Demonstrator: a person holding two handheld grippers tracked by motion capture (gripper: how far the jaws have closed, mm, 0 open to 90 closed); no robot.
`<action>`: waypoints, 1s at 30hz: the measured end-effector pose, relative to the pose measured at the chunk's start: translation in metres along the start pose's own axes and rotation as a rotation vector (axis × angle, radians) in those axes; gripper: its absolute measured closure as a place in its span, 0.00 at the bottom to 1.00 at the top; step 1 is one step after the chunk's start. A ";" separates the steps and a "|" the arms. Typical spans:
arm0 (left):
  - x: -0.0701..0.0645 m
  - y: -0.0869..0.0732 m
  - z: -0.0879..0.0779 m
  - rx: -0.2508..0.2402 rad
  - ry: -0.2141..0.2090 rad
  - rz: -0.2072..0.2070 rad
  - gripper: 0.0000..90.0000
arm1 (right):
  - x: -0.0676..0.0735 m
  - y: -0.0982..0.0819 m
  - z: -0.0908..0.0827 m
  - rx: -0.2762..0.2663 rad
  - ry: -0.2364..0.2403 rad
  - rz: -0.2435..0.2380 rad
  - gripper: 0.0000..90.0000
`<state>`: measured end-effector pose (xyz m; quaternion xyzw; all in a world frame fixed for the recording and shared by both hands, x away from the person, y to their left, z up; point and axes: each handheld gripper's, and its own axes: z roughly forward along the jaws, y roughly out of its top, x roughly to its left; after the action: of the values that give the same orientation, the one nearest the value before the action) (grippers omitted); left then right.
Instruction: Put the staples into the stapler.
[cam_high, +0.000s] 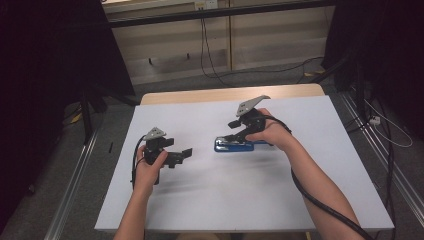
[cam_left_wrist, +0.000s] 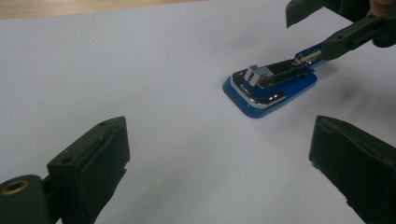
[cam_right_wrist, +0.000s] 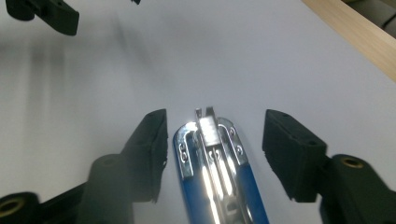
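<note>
Your high view looks down from above, both gripper views sit low and close, all sharing the blue stapler (cam_high: 234, 145) at frame centre.

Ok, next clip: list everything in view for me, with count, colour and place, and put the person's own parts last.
stapler: one, blue with silver metal parts, lying flat on the sheet right of centre, between the right gripper's jaws
white sheet: one, white, covering most of the table top
table: one, light wood, a strip showing along the far edge
cables: several, black, on the floor beyond and to the right of the table
left gripper: one, black, open over the sheet at left, nothing between its jaws
right gripper: one, black, open, its pads clear of the stapler's sides
forearms: two, bare, coming in from the near edge
</note>
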<state>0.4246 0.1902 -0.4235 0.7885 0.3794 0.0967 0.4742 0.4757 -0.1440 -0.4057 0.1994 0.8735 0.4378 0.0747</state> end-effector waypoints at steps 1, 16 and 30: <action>-0.001 0.000 0.001 0.002 -0.002 -0.003 0.06 | 0.003 -0.002 -0.004 -0.003 -0.017 0.005 0.42; -0.007 0.002 0.006 0.003 -0.018 0.012 0.06 | 0.039 -0.041 -0.043 -0.008 -0.228 0.088 0.16; -0.012 0.002 0.014 0.010 -0.033 0.025 0.06 | 0.049 -0.081 -0.064 -0.018 -0.336 0.126 0.14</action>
<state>0.4248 0.1724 -0.4266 0.7971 0.3619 0.0876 0.4754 0.3885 -0.2142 -0.4294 0.3234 0.8306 0.4100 0.1936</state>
